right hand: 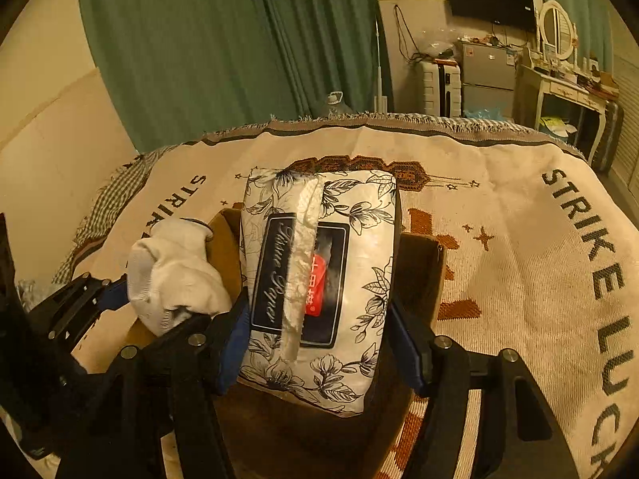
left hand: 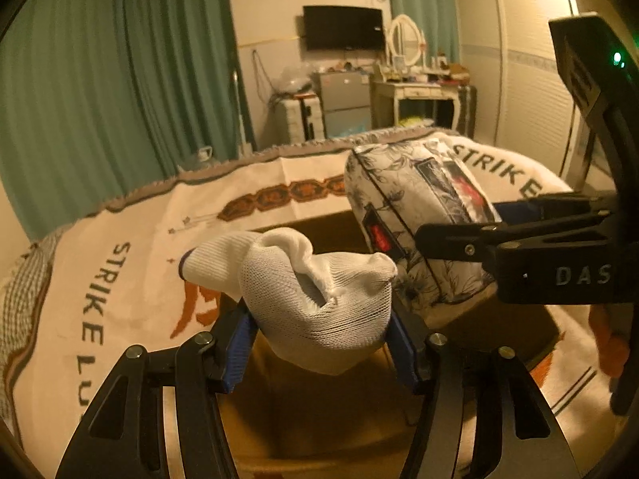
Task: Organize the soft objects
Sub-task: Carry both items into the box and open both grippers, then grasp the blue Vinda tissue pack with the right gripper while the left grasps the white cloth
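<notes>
My left gripper [left hand: 319,343] is shut on a crumpled white knit glove [left hand: 311,291] and holds it above an open brown cardboard box [left hand: 303,431]. The glove also shows in the right wrist view [right hand: 171,275], at the left. My right gripper [right hand: 319,343] is shut on a floral-printed tissue paper pack [right hand: 319,279] and holds it over the same box [right hand: 419,275]. In the left wrist view the pack [left hand: 403,203] hangs to the right of the glove, pinched by the right gripper's black fingers [left hand: 451,239].
The box sits on a bed covered by a cream blanket [right hand: 519,239] lettered "STRIKE LUCK". Green curtains [left hand: 120,80] hang behind. A TV [left hand: 343,28], a small fridge [left hand: 343,99] and a dressing table [left hand: 411,92] stand at the far wall.
</notes>
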{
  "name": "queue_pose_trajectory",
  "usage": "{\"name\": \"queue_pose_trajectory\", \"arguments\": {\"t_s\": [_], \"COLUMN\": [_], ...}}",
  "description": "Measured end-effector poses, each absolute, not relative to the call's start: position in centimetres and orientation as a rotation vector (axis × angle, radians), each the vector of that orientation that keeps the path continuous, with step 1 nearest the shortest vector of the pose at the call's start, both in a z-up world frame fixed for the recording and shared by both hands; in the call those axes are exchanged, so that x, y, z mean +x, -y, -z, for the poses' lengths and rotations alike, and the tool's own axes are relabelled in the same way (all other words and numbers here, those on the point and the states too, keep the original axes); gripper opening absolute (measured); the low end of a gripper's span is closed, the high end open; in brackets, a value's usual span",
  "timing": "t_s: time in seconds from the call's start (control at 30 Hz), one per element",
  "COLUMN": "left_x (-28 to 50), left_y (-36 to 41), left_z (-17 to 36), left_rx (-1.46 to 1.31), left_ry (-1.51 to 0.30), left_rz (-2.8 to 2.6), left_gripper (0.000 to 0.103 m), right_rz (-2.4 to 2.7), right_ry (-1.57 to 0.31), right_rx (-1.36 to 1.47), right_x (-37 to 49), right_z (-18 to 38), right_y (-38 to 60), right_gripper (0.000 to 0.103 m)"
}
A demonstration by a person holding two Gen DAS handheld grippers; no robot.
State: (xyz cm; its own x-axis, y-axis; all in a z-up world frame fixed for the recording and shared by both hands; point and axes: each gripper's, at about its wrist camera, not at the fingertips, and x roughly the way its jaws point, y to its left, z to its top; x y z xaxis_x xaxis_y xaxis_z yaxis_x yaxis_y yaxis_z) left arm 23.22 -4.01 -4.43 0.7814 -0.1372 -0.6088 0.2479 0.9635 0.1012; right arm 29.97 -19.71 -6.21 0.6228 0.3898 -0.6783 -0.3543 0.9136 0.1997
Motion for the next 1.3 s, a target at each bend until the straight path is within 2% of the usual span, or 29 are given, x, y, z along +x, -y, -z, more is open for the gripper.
{"name": "queue_pose_trajectory", "arguments": {"t_s": [0.07, 0.1, 0.2, 0.4, 0.63, 0.83, 1.0, 1.23, 1.3], "left_x": [23.2, 23.2, 22.9, 21.0, 15.3, 10.8, 8.1, 6.5, 6.5], "left_y": [3.9, 3.8, 3.6, 2.7, 1.8, 0.1, -0.9, -2.3, -2.5], "left_z": [4.3, 4.3, 3.8, 1.1, -3.6, -4.6, -1.7, 6.0, 8.2], "left_rx": [0.179, 0.174, 0.163, 0.128, 0.147, 0.114, 0.119, 0.061, 0.038], "left_ry": [-0.628, -0.625, -0.623, -0.604, -0.535, -0.523, -0.561, -0.693, -0.748], "left_rz": [0.221, 0.223, 0.198, 0.192, 0.191, 0.169, 0.118, 0.075, 0.079], "left_gripper": [0.063, 0.070, 0.083, 0.083, 0.084, 0.084, 0.084, 0.084, 0.084], "right_rz": [-0.423, -0.424, -0.405, -0.325, -0.292, -0.313, -0.338, -0.297, -0.312], "right_ry": [-0.785, -0.778, -0.747, -0.654, -0.577, -0.538, -0.590, -0.707, -0.792], "right_rx": [0.056, 0.066, 0.071, 0.017, -0.050, -0.067, -0.067, -0.093, -0.087], "right_x": [30.0, 29.9, 29.5, 25.8, 18.6, 12.1, 9.3, 7.6, 7.6], "right_z": [6.4, 6.3, 5.5, 1.9, -3.2, -5.2, -2.2, 7.7, 11.0], "right_y": [19.9, 20.2, 20.7, 21.3, 21.3, 20.7, 19.7, 17.8, 17.1], "right_gripper": [0.073, 0.077, 0.085, 0.087, 0.090, 0.094, 0.094, 0.094, 0.094]}}
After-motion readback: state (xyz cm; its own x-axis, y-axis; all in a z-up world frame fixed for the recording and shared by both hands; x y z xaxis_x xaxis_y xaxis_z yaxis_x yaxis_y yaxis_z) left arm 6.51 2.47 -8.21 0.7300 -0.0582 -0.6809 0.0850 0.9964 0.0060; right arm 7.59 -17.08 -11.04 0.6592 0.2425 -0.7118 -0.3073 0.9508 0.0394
